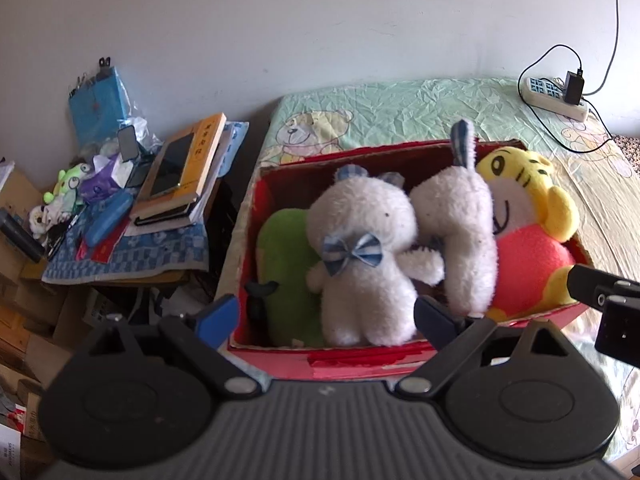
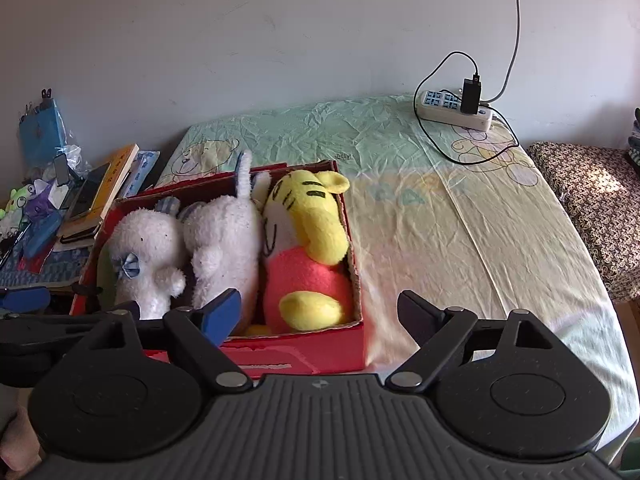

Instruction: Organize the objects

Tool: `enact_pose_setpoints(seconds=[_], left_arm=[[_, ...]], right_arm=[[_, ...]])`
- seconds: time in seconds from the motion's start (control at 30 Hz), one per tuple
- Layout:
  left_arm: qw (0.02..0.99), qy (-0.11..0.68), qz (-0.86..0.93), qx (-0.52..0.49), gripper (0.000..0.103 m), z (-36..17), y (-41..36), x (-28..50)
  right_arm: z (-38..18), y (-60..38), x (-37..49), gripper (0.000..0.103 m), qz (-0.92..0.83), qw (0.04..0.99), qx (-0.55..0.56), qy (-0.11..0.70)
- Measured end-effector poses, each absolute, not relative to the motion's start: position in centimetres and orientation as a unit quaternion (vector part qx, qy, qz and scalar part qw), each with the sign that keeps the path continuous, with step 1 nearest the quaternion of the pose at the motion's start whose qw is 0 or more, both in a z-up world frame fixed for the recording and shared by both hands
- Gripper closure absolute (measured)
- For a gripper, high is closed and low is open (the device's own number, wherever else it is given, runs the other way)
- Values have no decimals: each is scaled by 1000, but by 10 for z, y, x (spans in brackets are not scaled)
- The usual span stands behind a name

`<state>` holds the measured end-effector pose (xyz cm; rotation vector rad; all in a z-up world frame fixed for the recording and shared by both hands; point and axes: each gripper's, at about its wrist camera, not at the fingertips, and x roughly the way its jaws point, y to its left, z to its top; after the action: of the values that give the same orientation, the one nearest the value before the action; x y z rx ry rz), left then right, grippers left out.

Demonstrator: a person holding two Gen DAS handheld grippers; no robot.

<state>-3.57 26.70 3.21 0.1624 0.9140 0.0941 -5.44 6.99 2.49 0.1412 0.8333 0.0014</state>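
Bed open to the right, box packed

The red box (image 2: pixel 304 354) is crammed with plush toys (image 2: pixel 224 240); bare bed (image 2: pixel 460 240) lies right, power strip (image 2: pixel 454 110) far.

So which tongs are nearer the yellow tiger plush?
Right. The right tongs hang open by the tiger plush at the red box's right end; the left tongs hang open before the white bear.

A red box (image 1: pixel 352 364) sits open on the bed (image 2: pixel 460 220), packed with four plush toys side by side: a green plush (image 1: pixel 286 264) at the left, a white bear (image 1: pixel 360 248) with a blue bow, a white rabbit (image 1: pixel 464 232), and a yellow tiger (image 1: pixel 528 216) at the right.
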Motion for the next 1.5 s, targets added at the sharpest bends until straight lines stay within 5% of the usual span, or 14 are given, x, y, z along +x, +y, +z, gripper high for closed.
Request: enact_pose_setpoints(seconds=[1.5], left_arm=[[897,430,51,93,2,7,288,-2]], right_arm=[[-2,101,-10,15,9,910,80,407]])
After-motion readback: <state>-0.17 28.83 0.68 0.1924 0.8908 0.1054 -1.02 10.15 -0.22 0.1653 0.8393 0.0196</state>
